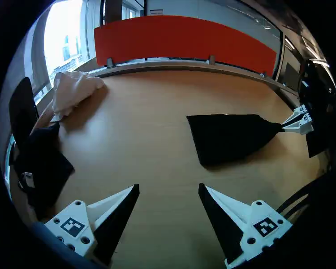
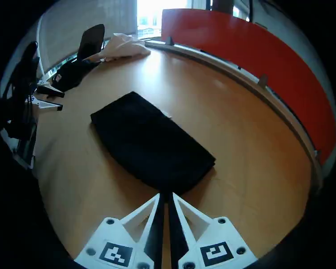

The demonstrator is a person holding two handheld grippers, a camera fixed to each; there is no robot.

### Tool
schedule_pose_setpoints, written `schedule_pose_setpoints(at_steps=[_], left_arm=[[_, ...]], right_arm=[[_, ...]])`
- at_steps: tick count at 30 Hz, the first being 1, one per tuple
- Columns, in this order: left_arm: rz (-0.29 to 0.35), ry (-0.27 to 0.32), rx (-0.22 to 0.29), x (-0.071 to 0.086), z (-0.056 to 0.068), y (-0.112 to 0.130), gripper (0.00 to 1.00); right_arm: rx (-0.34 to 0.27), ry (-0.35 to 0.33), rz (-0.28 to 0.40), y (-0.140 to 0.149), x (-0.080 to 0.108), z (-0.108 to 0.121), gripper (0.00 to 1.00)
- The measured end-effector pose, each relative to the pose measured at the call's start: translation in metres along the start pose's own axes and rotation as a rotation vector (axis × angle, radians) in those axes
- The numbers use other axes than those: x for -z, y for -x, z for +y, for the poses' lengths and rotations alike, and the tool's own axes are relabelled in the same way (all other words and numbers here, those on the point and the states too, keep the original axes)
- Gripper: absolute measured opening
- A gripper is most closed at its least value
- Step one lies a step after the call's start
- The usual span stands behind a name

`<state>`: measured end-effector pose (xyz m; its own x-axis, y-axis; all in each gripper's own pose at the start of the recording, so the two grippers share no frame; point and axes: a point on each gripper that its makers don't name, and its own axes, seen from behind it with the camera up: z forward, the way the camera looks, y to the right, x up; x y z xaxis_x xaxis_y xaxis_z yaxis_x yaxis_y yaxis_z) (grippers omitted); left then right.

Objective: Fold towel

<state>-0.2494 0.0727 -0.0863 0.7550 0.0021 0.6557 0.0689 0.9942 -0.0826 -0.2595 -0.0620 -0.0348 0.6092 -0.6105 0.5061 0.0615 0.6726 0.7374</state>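
towel [image 2: 150,143]: black, laid flat mid-table [image 2: 239,148]; its near end is drawn to a point.
right gripper [image 2: 166,197]: fingers are pressed together and clamped on the towel's near end.
left gripper [image 1: 168,190]: fingers are held wide apart with nothing between them, over bare table, well apart from the towel.
step: judged to be a fold, with the pinched end to be carried over onto the far end.
how: the end should be lifted just clear and carried straight along the long axis, then laid edge on edge. The far end is best pinned by the left gripper so the cloth is not dragged. Only one point is held, so sag or twist at that end is to be expected.
hidden: how much cloth is caught between the fingers cannot be told. The layer count cannot be told either, as no fold lines are shown on the black cloth. The table's near edge is cut off.
other: white cloth [image 1: 74,89] and dark bundle [image 1: 40,166] are left at the table's side, well apart from the towel, and a red divider [image 1: 181,40] is set behind.
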Motion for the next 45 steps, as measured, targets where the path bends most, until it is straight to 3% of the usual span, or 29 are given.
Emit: schedule_pose_setpoints(at_steps=[14, 25, 35, 45], left_arm=[[0.004, -0.005, -0.004, 0.006, -0.002, 0.000, 0.98], [0.013, -0.019, 0.004, 0.008, -0.007, -0.002, 0.98], [0.018, -0.031, 0.022, 0.015, -0.009, 0.000, 0.98], [0.034, -0.042, 0.051, 0.027, -0.013, 0.000, 0.98]], right_arm=[[0.016, 0.041, 0.057, -0.026, 0.024, 0.019, 0.06], [0.061, 0.040, 0.083, -0.051, 0.031, 0.016, 0.06], [0.152, -0.006, 0.097, -0.084, 0.025, 0.000, 0.06], [0.258, -0.102, 0.106, -0.119, 0.007, -0.038, 0.06]])
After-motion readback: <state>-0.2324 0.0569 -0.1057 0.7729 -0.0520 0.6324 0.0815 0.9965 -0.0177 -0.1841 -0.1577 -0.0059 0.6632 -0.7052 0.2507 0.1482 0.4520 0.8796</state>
